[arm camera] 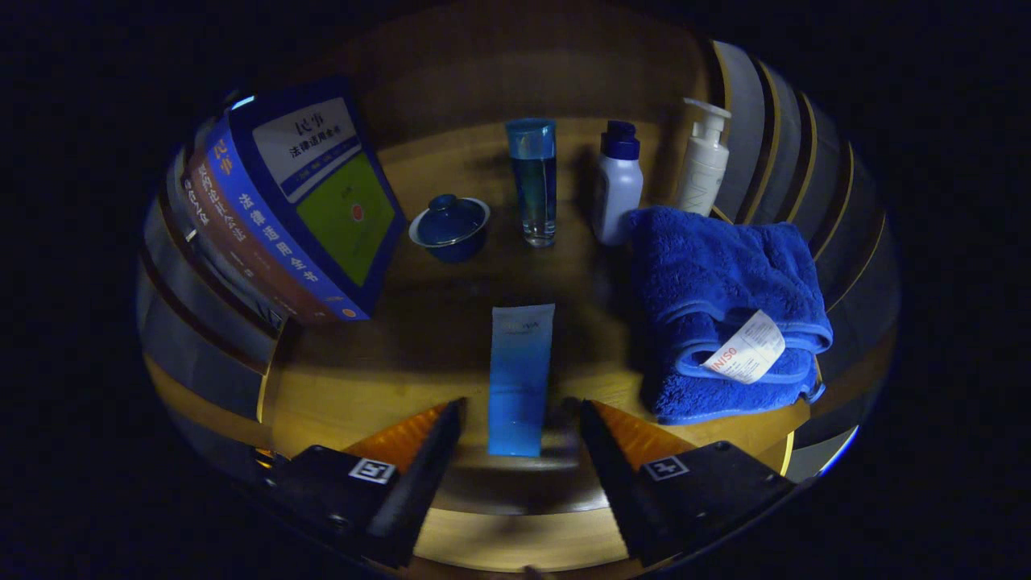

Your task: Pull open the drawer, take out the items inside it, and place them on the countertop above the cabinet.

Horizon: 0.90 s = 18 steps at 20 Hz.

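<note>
A flat blue tube (522, 354) lies lengthwise on the wooden countertop (403, 379), its near end between my fingers and the rest reaching ahead of them. My gripper (521, 404) is open, with a small gap showing on each side of the tube, so neither finger presses on it. Beyond the tube stand a blue lidded bowl (449, 227), a tall clear bottle of blue liquid (535, 184), a white bottle with a dark blue cap (619, 184) and a white pump bottle (704, 158). The drawer is hidden from this view.
Several thick books (298, 201) lean together at the left of the countertop. A folded blue towel (721, 310) with a white tag lies right of the tube. Slatted walls (805, 161) close both sides. The counter's front edge runs just under my fingers.
</note>
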Tool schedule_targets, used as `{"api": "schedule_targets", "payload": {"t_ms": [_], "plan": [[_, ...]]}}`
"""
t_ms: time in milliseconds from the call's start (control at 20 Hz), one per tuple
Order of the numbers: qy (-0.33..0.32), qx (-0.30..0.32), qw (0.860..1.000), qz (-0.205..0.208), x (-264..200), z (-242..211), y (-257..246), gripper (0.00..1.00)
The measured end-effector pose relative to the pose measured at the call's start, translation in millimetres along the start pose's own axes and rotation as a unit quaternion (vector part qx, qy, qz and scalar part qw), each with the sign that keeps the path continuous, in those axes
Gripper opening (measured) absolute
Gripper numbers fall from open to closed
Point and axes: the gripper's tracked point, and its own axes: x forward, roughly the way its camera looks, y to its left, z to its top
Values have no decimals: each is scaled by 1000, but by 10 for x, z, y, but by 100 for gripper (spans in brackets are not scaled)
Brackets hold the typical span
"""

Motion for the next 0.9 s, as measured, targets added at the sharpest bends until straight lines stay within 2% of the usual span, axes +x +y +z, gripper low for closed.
{"api": "schedule_targets", "payload": {"t_ms": [50, 250, 400, 600, 900], "plan": [[-6, 3, 1000, -1, -60, 5, -13, 100], [-43, 13, 999, 4, -387, -73, -20, 99], [-98, 7, 995, 5, -784, -205, -58, 99], [-183, -15, 983, 16, -1416, -481, -34, 99], [-293, -30, 955, 36, -2244, -1049, 38, 99]]}}
